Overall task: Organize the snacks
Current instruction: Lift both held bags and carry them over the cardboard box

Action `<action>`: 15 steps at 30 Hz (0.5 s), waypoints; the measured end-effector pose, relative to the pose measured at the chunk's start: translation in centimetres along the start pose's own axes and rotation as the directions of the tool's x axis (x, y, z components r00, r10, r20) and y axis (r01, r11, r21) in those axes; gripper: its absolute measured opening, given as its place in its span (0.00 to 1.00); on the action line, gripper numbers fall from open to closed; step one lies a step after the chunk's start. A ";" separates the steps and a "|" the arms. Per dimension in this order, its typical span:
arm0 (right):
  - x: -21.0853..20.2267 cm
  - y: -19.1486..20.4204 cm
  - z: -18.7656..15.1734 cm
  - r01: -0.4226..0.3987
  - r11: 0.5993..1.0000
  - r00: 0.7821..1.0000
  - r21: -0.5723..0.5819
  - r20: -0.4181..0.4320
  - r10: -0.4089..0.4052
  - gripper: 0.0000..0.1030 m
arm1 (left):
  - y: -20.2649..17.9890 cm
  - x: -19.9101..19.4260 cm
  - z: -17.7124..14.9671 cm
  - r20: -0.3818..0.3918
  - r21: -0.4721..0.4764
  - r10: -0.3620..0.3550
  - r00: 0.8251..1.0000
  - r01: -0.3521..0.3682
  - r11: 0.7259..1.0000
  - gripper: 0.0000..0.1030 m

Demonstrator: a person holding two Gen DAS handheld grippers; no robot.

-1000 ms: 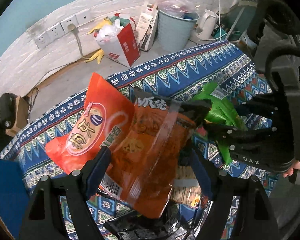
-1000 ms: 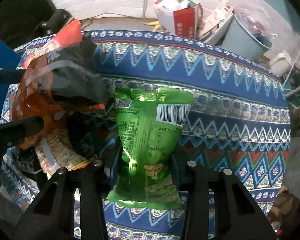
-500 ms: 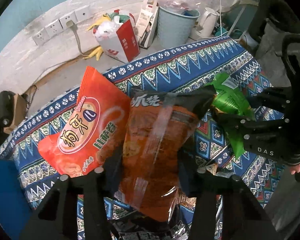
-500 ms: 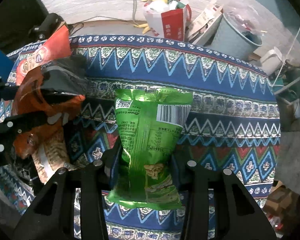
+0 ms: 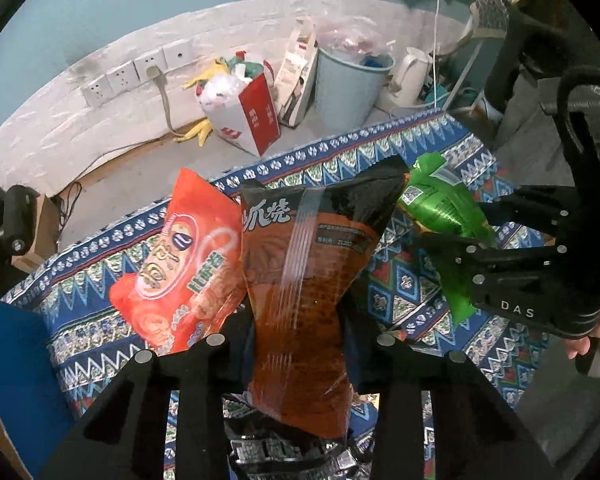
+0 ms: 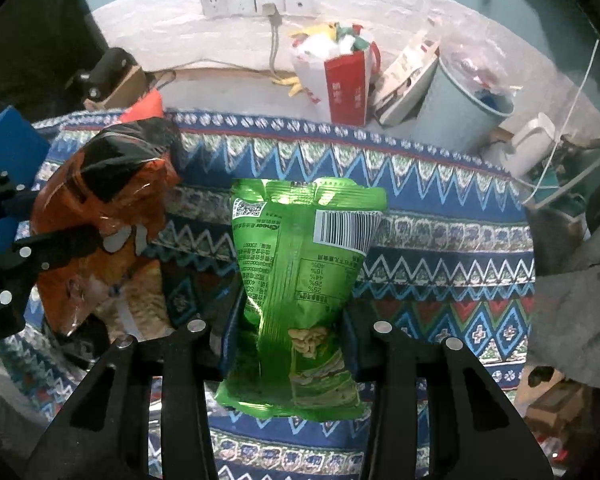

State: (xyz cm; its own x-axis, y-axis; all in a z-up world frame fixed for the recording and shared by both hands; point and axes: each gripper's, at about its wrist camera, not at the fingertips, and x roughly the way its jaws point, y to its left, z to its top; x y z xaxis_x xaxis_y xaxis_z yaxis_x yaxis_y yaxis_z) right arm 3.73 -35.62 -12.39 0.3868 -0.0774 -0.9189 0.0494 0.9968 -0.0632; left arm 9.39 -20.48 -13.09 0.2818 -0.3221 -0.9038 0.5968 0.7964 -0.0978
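My left gripper (image 5: pixel 298 336) is shut on an orange-brown snack bag with a black top (image 5: pixel 308 280) and holds it upright above the table. A red snack bag (image 5: pixel 184 268) lies on the patterned cloth just left of it. My right gripper (image 6: pixel 286 328) is shut on a green snack bag (image 6: pixel 300 264), barcode side facing me, lifted above the cloth. The green bag also shows in the left wrist view (image 5: pixel 440 212), and the orange-brown bag in the right wrist view (image 6: pixel 100 220). More packets lie under the left gripper (image 5: pixel 284 448).
The table carries a blue patterned cloth (image 6: pixel 440 208). Behind its far edge on the floor stand a red-and-white bag (image 5: pixel 248 116), a light blue bin (image 5: pixel 348 88) and a white kettle (image 5: pixel 404 76). A blue box (image 5: pixel 12 360) sits at the left.
The left gripper closed on the orange-brown bag and lifted it clear of the red bag. The right gripper has risen slightly, still holding the green bag.
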 end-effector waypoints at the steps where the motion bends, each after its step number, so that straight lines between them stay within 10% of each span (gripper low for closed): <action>1: -0.5 0.1 0.1 -0.001 1.000 1.000 0.000 0.010 0.001 0.38 | 0.1 -0.4 -0.1 0.009 -0.003 0.005 1.000 -0.005 1.000 0.34; 15: -5.7 1.4 1.5 -0.030 1.000 0.991 -0.003 0.130 0.030 0.38 | 2.8 -6.2 -2.3 0.100 -0.042 0.112 0.989 -0.109 0.993 0.34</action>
State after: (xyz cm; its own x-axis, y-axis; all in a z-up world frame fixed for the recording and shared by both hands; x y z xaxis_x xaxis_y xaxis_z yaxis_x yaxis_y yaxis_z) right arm 2.99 -33.83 -6.60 0.5044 -0.0496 -0.8620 0.0353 0.9987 -0.0368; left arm 7.55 -15.09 -8.71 0.4204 -0.2800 -0.8630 0.5309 0.8473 -0.0162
